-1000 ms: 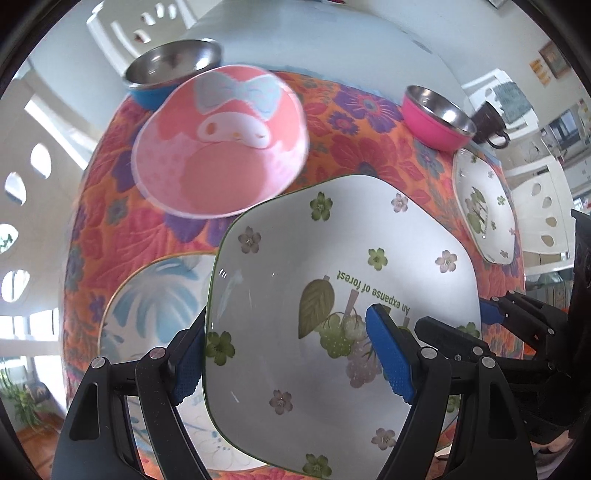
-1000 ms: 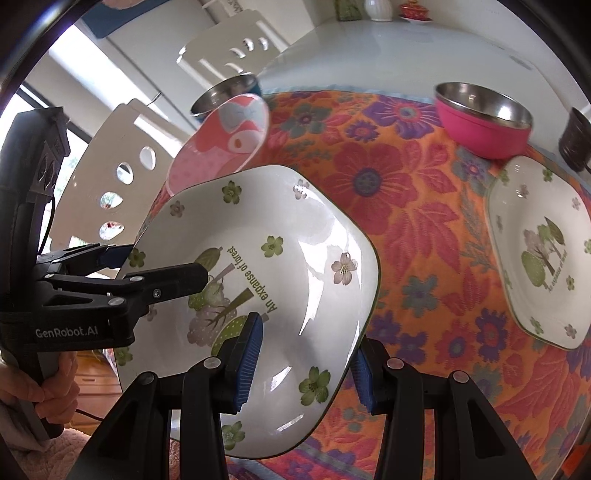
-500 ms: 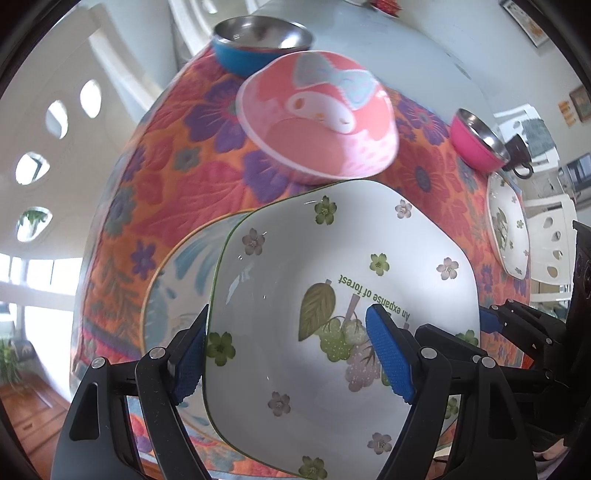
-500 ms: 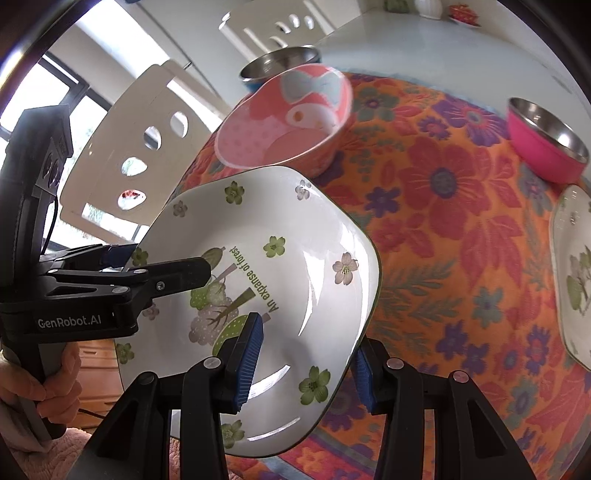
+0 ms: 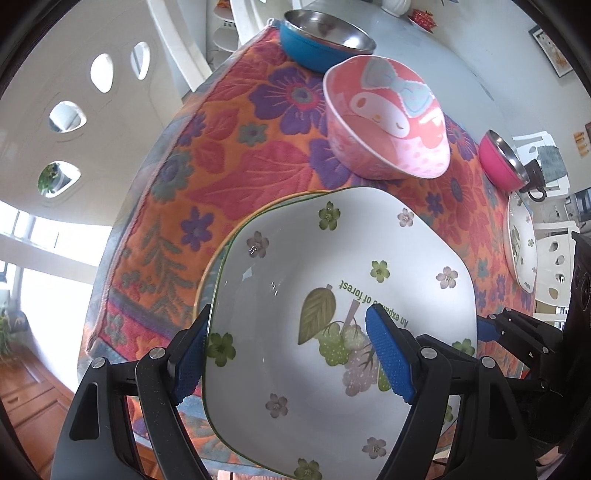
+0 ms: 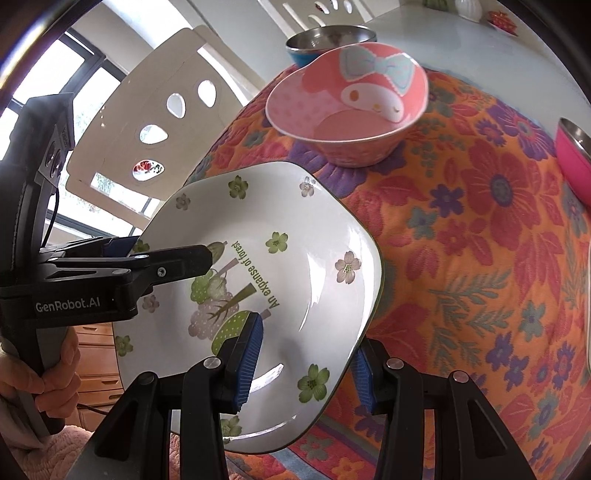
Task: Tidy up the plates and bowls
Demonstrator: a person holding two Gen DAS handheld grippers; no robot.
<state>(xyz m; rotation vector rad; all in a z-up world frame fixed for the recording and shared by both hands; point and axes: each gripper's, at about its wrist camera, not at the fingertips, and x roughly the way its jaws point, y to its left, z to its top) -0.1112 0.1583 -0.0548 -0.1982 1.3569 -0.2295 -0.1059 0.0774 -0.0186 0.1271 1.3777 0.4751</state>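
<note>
A white square plate [image 5: 332, 295] [image 6: 288, 236] with green flowers and a tree print hangs tilted above the table's near left corner. My left gripper [image 5: 288, 360] is shut on its near-left rim, one pad inside and one under the edge. My right gripper [image 6: 306, 369] is shut on the adjoining rim. Each gripper shows in the other's view: the left gripper [image 6: 147, 262] and the right gripper [image 5: 517, 332]. Beneath the held plate, only a gold-edged sliver of a blue-leaf plate [image 5: 205, 291] shows. A pink cartoon bowl [image 5: 388, 122] [image 6: 347, 99] stands just beyond.
A blue steel bowl [image 5: 321, 33] [image 6: 328, 38] sits behind the pink one. A pink steel bowl [image 5: 502, 158] [image 6: 572, 158], a dark mug [image 5: 535, 177] and a second white plate [image 5: 521, 243] lie at the right. A white chair [image 6: 147, 110] stands beside the floral tablecloth [image 6: 480, 258].
Both grippers have carried the white plate leftward and slightly down. It now covers nearly all of the blue-leaf plate. The pink bowl appears closer.
</note>
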